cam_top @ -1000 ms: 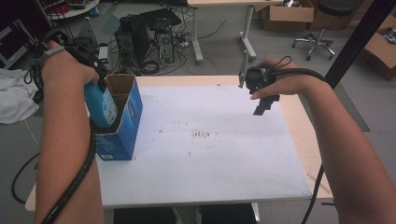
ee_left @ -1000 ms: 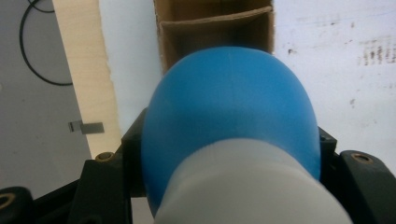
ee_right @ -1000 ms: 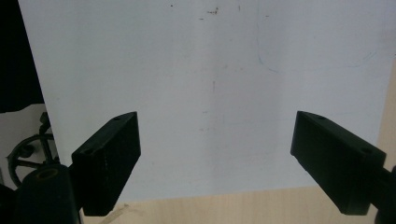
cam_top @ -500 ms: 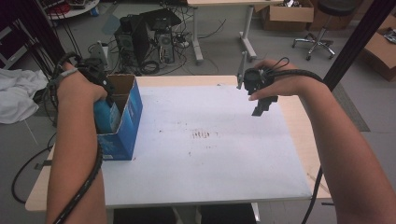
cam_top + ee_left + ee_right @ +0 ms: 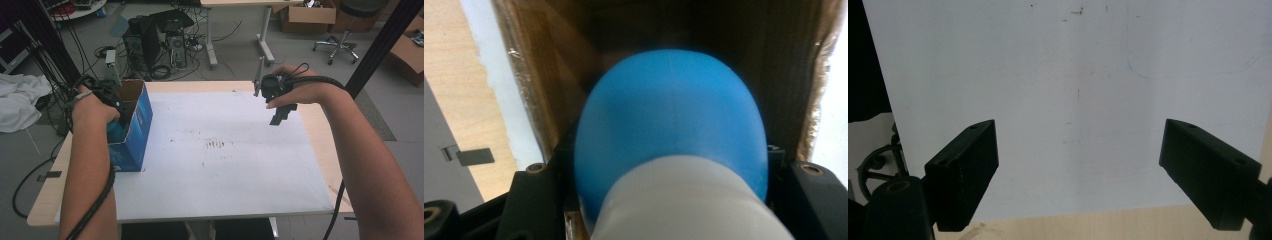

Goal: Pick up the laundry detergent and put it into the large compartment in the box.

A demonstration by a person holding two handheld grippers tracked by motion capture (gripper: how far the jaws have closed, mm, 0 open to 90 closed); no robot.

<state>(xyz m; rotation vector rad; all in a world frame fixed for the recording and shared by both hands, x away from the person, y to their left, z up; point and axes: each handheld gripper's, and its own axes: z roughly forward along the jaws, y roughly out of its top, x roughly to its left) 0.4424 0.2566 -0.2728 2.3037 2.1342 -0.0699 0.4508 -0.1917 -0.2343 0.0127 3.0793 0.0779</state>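
left gripper [image 5: 107,107]: clamped on the blue bottle [image 5: 671,135], already down inside the cardboard box [image 5: 136,131]
right gripper [image 5: 1078,170]: jaws wide apart, empty
tip: we'd lower straight, clear of the walls

1. We see a blue box [image 5: 135,135] with a plain brown cardboard inside [image 5: 549,90].
2. We've got a bright blue object [image 5: 671,130] with a white-grey end in the left gripper [image 5: 664,175], whose jaws are black.
3. We note the right gripper [image 5: 1078,170], matt black too.
4. We see a white sheet [image 5: 225,150] with small dark specks and a faint blue pen curve.
5. We spot the pale wood table [image 5: 45,205] edge around it.
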